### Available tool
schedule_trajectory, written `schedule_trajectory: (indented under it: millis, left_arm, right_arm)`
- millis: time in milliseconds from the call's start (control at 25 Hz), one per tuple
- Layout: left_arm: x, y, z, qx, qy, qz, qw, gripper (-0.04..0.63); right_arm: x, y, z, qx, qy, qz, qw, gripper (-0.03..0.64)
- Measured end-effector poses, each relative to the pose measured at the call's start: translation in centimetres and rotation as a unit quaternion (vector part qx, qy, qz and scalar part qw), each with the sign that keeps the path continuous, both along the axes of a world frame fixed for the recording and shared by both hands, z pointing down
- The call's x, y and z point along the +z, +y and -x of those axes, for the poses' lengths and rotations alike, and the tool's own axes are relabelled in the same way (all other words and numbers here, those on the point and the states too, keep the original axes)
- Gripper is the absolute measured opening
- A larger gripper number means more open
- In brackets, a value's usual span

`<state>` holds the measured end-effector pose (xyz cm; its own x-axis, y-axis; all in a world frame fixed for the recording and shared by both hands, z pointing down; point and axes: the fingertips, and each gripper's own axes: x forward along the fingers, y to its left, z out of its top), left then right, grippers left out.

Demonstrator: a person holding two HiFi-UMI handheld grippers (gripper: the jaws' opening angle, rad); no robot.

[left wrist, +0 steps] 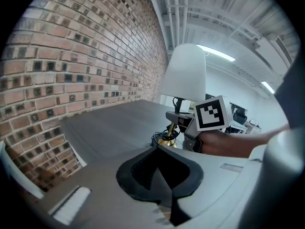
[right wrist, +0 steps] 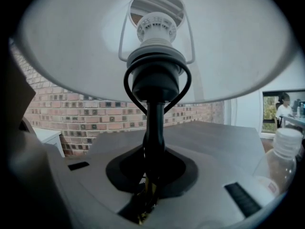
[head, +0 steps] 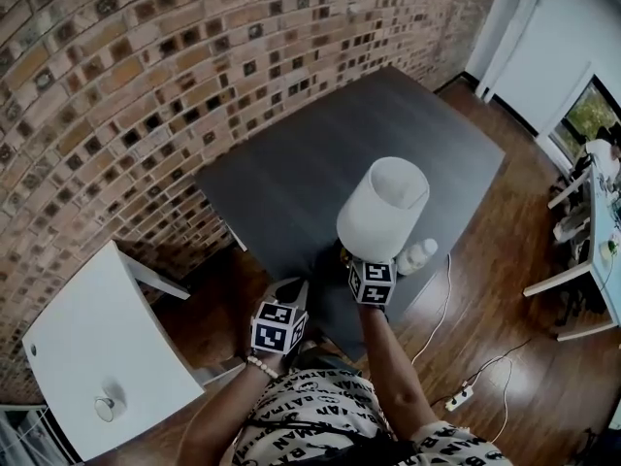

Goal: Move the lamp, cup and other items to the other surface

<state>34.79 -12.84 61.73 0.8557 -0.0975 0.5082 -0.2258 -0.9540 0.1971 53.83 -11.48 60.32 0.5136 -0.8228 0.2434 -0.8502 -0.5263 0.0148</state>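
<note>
A lamp with a white shade stands near the front edge of the dark grey table. My right gripper is shut on its black stem, just under the shade and socket. In the left gripper view the lamp and its brass base sit low over the tabletop, with the right gripper's marker cube beside the stem. My left gripper hovers at the table's near edge, left of the lamp. Its jaws meet around an empty black hollow.
A clear plastic bottle with a white cap stands right of the lamp. A white side table at the lower left carries a small round white object. Brick wall behind; a cable and power strip lie on the wooden floor.
</note>
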Motion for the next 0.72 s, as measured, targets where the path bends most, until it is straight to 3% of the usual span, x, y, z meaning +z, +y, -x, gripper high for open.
schedule_trajectory:
  millis: [320,520,720]
  left_arm:
    - [-2.0,-2.2,5.5,-0.085,0.023,0.011,0.9961,0.002]
    - [-2.6,-3.9,13.7,-0.164,0.028,0.019,0.9859,0.002]
    - [-2.5,-4.5,23.8,-0.248,0.024,0.021,0.9681,0.002]
  right_arm:
    - [-4.8,-5.4,7.4,-0.108,0.01,-0.01,0.994,0.057]
    - [-6.2,-9.2,15.9,-0.181,0.014,-0.011,0.983,0.057]
    - [-6.5,-12.9,26.6,-0.264,0.005,-0.013,0.964,0.057]
